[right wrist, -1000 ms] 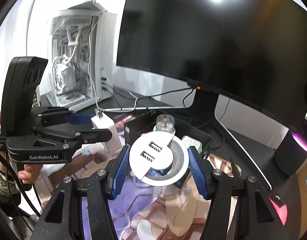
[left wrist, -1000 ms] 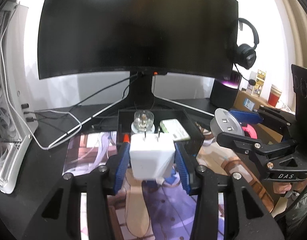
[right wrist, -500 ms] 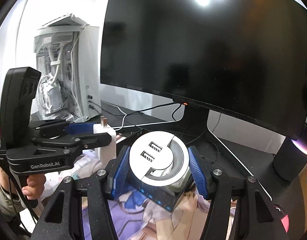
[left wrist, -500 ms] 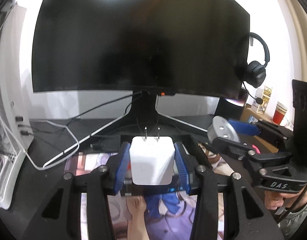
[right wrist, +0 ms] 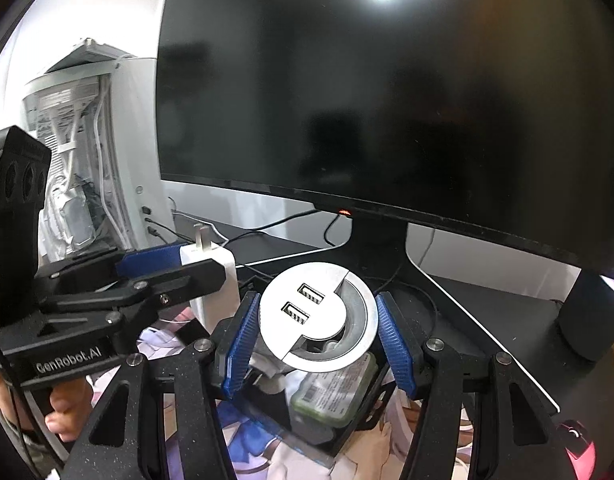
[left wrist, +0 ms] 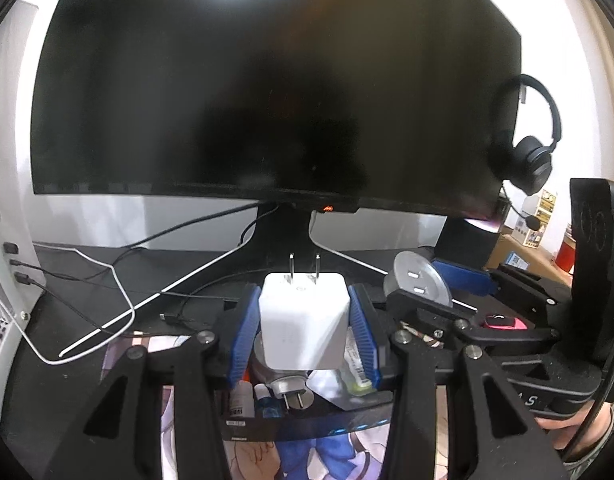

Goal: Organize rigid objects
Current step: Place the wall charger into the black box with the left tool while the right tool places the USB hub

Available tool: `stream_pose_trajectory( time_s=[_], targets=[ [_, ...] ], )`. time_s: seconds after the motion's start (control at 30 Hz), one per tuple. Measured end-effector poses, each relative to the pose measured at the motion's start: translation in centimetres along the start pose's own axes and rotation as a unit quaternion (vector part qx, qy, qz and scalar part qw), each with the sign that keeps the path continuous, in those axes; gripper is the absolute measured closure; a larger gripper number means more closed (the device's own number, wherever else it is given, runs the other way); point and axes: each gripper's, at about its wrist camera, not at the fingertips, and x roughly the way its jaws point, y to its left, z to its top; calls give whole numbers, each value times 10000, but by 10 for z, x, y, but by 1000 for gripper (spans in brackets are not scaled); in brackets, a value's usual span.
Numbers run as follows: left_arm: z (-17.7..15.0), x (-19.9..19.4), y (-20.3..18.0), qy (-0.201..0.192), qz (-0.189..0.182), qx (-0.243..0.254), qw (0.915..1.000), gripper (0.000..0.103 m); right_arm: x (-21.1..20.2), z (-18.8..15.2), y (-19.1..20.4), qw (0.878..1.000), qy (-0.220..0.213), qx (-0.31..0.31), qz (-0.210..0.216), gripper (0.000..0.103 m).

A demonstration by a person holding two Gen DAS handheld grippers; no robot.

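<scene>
**Colours and patterns, desk scene**

White cube-shaped plastic charger (left wrist: pixel 303 332) with silver metal prongs. Round silver-and-white USB hub disc (right wrist: pixel 319 316), dark port slots. Ribbed blue rubber pads (left wrist: pixel 243 344) on matte black speckled gripper frames. Black open box (right wrist: pixel 347 432) holding green-edged pack (right wrist: pixel 335 392) with white printed label. Desk mat (left wrist: pixel 307 452) printed with anime art, blue, cream, lilac. Glossy black curved monitor (left wrist: pixel 267 100), tiny orange light. White computer case (right wrist: pixel 103 152). Black headphones (left wrist: pixel 535 152). Pink mouse (right wrist: pixel 575 444).

Glossy white plastic charger (left wrist: pixel 303 326) — smooth
</scene>
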Motion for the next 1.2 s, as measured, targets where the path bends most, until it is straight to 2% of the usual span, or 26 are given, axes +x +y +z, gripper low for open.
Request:
stream_pose_trajectory(
  time_s=[0.23,0.67,1.1,1.2],
  targets=[
    [-10,18,8,284,58,-62,9996,59,31,-6,-6,9993,350,88,-79,44],
    [-21,36,17,693,226,-144,9972,59,61,-20,-8,9964,835,78,-122,44],
    [-27,43,19,862,320,-119,9957,59,72,-31,-7,9935,1139,34,-23,44],
    [-27,39,19,769,389,-53,9963,58,71,-31,-6,9932,1167,48,16,44]
  ],
)
